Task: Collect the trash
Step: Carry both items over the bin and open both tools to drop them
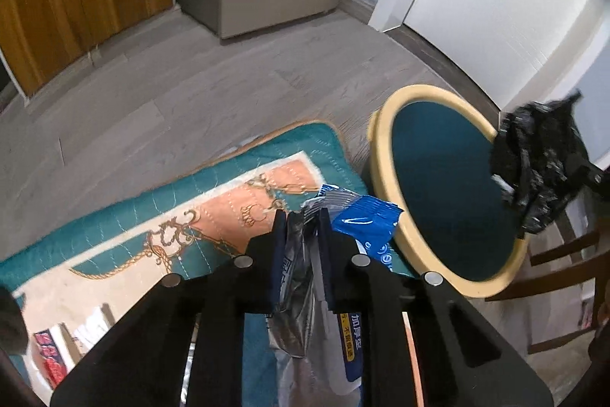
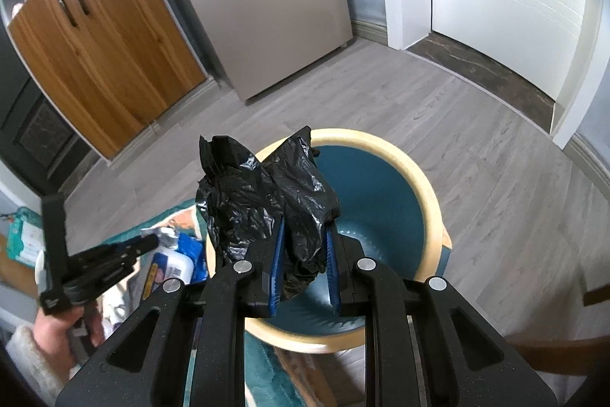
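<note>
We see the blue wastebin (image 2: 385, 201) at twelve o'clock below our right gripper (image 2: 305, 254), clamped on a light, crumpling black bag (image 2: 267, 205), while our left gripper (image 1: 303, 231), at nine o'clock, pinches a slippery blue wrapper (image 1: 362, 224).

Left gripper (image 1: 303, 216) clamped, blue-padded fingers (image 1: 327, 235) pinching a blue-and-silver plastic wrapper (image 1: 305, 277). Right gripper (image 2: 305, 235) likewise clamped on a crumpled black plastic bag (image 2: 267, 205), held over the bin mouth. Person's left hand (image 2: 57, 327) grips the left handle, pale sleeve at wrist.
</note>
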{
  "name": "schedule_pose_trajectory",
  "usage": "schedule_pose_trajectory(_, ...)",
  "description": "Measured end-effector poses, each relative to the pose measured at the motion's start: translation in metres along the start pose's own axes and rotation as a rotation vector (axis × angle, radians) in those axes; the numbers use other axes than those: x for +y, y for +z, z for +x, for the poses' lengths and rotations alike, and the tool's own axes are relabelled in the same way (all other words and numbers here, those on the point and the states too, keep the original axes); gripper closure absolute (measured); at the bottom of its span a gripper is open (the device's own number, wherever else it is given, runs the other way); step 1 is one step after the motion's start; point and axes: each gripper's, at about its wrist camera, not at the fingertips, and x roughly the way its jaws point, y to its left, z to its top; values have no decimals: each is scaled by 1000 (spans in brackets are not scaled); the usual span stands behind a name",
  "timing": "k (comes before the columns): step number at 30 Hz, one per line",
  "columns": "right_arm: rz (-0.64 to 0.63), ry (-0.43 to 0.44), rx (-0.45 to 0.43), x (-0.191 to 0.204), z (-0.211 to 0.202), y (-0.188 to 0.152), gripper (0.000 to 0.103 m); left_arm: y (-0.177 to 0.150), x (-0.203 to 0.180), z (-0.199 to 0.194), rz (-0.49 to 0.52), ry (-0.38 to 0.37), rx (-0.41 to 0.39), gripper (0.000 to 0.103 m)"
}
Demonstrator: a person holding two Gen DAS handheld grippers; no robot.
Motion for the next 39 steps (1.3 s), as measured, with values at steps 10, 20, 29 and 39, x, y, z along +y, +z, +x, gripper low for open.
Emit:
schedule_pose_trajectory(10, 18, -72, -40, -19, -10, 3, 82, 21, -28, -90, 33, 17, -216, 91)
schedule_pose_trajectory(20, 54, -158, 45, -42, 16, -1, 82, 40, -91, -107, 81, 47, -352, 91)
schedule_pose_trajectory(29, 79, -216, 67, -55, 29, -5, 81, 41, -120, -59, 89, 88, -288, 91)
schedule_pose_trajectory(39, 6, -231, 26, -50, 24, -2, 50, 43, -116, -45, 80, 80, -263, 81)
